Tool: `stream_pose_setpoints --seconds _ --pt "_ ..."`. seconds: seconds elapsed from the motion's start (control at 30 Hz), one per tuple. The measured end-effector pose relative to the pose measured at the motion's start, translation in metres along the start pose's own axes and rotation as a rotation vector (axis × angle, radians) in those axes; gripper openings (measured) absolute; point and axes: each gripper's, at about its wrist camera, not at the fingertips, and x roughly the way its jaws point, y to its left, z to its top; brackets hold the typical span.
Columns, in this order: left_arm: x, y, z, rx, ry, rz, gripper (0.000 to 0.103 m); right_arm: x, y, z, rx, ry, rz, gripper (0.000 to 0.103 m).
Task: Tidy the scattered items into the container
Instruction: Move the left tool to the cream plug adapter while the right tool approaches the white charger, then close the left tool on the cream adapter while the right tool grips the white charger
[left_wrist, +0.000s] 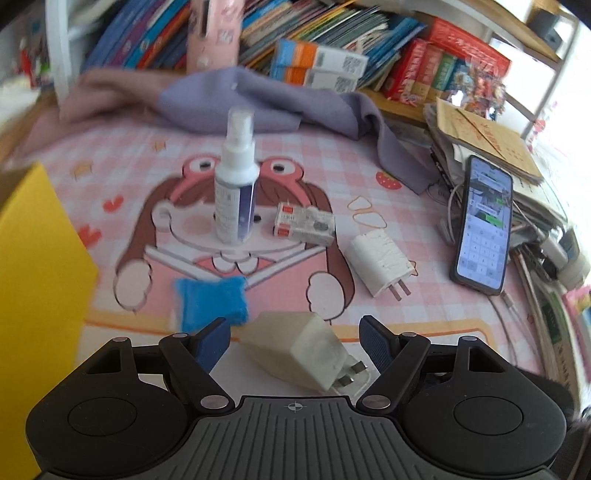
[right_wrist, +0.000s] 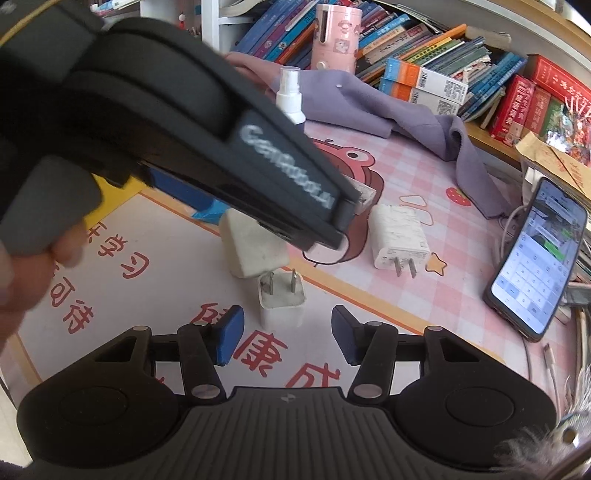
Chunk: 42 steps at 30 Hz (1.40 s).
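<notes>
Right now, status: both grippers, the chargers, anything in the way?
Left gripper open, straddling the cream charger, no contact. Right gripper open, over the small charger. Third charger untouched. Left tool crowds right's view; yellow box waits left.

The left gripper's (right_wrist: 280, 206) black side says "GenRobot.AI" in grey letters, and the pink desk mat (right_wrist: 177, 295) shows big red Chinese words, such as 学习 and 健康成, near its front edge.
</notes>
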Motion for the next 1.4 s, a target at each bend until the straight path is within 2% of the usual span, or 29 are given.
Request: stream_pose_setpoints --seconds 0.1,0.27,0.47,0.53,0.57,0.6,0.83,1.4 --pt "0.007 0.008 0.000 -0.080 0.039 -0.006 0.068 0.004 0.002 0.002 -0.020 -0.009 0.005 0.047" --pt "0.013 0.017 -0.002 -0.191 0.080 -0.039 0.061 0.010 0.002 0.005 -0.031 -0.008 0.021 0.044" --pt "0.013 0.026 -0.004 -0.265 0.067 -0.065 0.046 0.016 0.003 0.007 -0.045 0.001 0.032 0.038" --pt "0.011 0.027 -0.004 -0.264 0.061 -0.070 0.039 0.017 0.002 0.007 -0.039 0.000 0.038 0.034" --pt "0.010 0.026 -0.005 -0.259 0.058 -0.070 0.038 0.017 0.002 0.006 -0.037 -0.002 0.039 0.028" --pt "0.009 0.026 -0.005 -0.252 0.056 -0.070 0.036 0.017 0.001 0.007 -0.033 -0.003 0.041 0.026" --pt "-0.011 0.022 -0.010 -0.209 0.019 -0.069 0.031 0.011 0.001 0.005 -0.032 -0.006 0.031 0.025" --pt "-0.071 0.023 -0.040 -0.164 -0.055 -0.105 0.029 -0.041 0.003 -0.005 0.015 -0.050 0.010 0.025"
